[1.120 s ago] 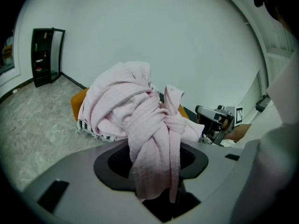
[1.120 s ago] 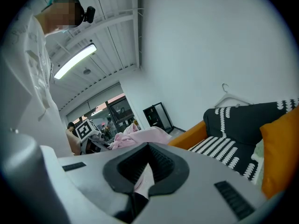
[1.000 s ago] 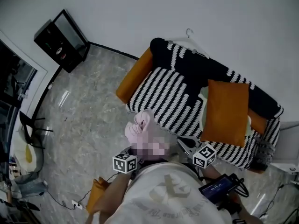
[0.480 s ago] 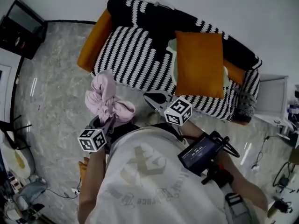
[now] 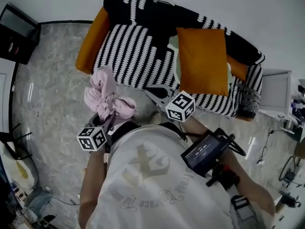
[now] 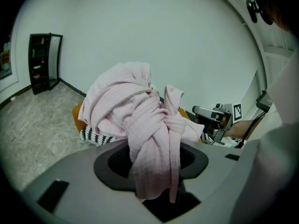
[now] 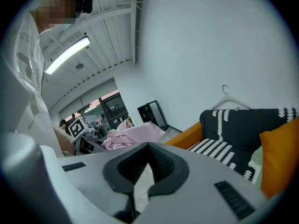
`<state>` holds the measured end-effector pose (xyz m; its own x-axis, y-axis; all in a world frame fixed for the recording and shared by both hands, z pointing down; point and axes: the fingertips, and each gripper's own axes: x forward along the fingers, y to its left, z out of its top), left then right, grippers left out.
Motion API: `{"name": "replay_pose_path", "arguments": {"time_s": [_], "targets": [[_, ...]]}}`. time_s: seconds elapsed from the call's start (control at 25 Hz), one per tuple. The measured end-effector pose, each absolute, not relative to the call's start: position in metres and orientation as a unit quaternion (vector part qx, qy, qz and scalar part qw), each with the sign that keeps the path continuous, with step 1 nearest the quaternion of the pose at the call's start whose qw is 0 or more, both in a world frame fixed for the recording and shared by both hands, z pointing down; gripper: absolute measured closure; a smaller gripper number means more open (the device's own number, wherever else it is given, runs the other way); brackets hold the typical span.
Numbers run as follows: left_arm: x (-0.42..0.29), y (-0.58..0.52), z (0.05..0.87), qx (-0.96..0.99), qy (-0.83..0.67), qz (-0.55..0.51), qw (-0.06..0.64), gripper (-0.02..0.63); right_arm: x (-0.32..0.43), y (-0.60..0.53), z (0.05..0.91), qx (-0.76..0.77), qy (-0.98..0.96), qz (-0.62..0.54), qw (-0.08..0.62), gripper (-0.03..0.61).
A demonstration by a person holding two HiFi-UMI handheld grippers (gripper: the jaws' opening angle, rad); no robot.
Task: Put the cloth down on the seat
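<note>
A bundled, knotted pink cloth (image 5: 106,95) hangs in the air in front of the sofa's left part, off the floor. My left gripper (image 5: 107,123) is shut on its lower end. In the left gripper view the cloth (image 6: 140,111) fills the space between the jaws and rises above them. The seat (image 5: 131,56) is a sofa under a black-and-white striped cover, just beyond the cloth. My right gripper (image 5: 159,93) hovers at the seat's front edge, shut and holding nothing; in its own view the pads (image 7: 161,164) meet at the tips.
An orange cushion (image 5: 202,61) leans on the sofa's right half, with a pale cloth behind it. The orange armrest (image 5: 90,42) bounds the left end. A white hanger (image 7: 229,99) sits on the backrest. A black cabinet (image 5: 16,32) stands at far left and a white side table (image 5: 276,89) at right.
The person has come closer to the sofa, and the left gripper has carried the cloth up to the seat's front left. In the last half second little has moved.
</note>
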<state>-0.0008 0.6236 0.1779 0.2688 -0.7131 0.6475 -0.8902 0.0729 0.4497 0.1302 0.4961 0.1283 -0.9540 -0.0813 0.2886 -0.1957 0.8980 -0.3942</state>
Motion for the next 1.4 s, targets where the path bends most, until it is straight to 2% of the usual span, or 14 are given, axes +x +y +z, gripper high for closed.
{"name": "replay_pose_path", "arguments": {"time_s": [0.6, 1.4], "targets": [[-0.041, 0.582, 0.176, 0.705, -0.560, 0.097, 0.423, 0.394, 0.113, 0.471, 0.129, 0.145, -0.954, 0.211, 0.156, 0.563], [-0.144, 0.593, 0.177, 0.713, -0.556, 0.081, 0.419, 0.393, 0.030, 0.484, 0.125, 0.186, -0.950, 0.182, 0.173, 0.563]]}}
